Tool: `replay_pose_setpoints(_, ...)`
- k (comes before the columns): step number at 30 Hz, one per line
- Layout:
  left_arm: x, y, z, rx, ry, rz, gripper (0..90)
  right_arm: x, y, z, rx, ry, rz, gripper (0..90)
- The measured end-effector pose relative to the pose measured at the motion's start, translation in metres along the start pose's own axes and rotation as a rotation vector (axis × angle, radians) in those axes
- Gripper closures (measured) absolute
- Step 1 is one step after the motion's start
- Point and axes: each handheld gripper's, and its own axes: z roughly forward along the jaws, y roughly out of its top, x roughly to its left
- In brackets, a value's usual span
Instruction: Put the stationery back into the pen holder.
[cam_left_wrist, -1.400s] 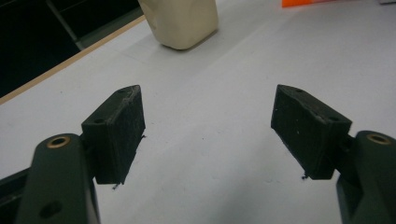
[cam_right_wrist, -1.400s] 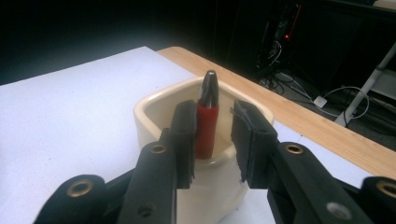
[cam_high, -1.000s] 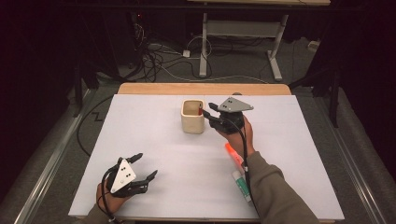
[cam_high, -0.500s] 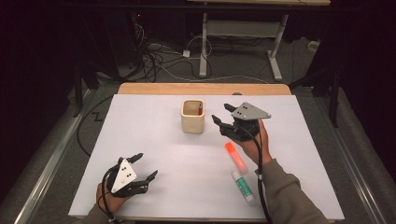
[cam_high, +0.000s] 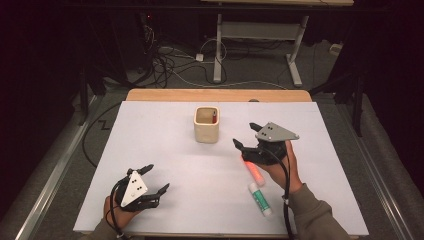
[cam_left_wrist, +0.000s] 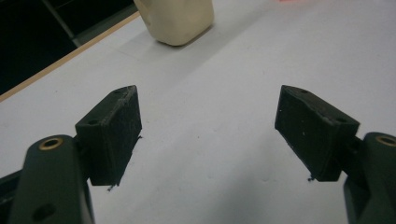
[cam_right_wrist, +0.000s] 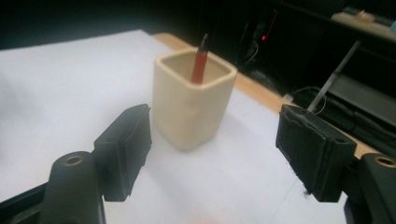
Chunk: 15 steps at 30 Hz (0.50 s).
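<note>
Beside the cup (cam_high: 206, 125) our right tongs (cam_high: 246, 136) have just been opening, nothing between them, backing off; red pen (cam_right_wrist: 200, 63) is standing inside. Orange marker (cam_high: 254, 172) and glue stick (cam_high: 261, 198) are lying on the desk (cam_high: 165, 150), likely next. Left tongs (cam_high: 155, 180) are sitting wide, empty.

White table top (cam_high: 165, 165) bright, evenly lit from above; room around it nearly black. Shadows soft and faint, slight one beside cream cup (cam_high: 206, 125). High view grainy, mildly soft. Gripper views: near black pads (cam_left_wrist: 114, 135) fairly sharp, cup (cam_right_wrist: 194, 105) soft, far background dim and blurred.
</note>
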Motion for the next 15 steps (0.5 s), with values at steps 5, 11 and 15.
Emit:
replay_pose_setpoints(5,0.0,0.0,0.001,0.002,-0.003,-0.002,22.1,0.004,-0.013,-0.003,0.101,0.029,0.018,28.1)
replay_pose_setpoints(11,0.0,0.0,0.001,0.002,-0.011,0.003,22.0,0.006,-0.028,-0.007,0.179,0.034,0.022,29.3)
replay_pose_setpoints(15,-0.001,0.001,0.001,0.003,-0.01,0.006,22.0,0.006,-0.039,-0.013,0.202,0.037,0.019,29.3)
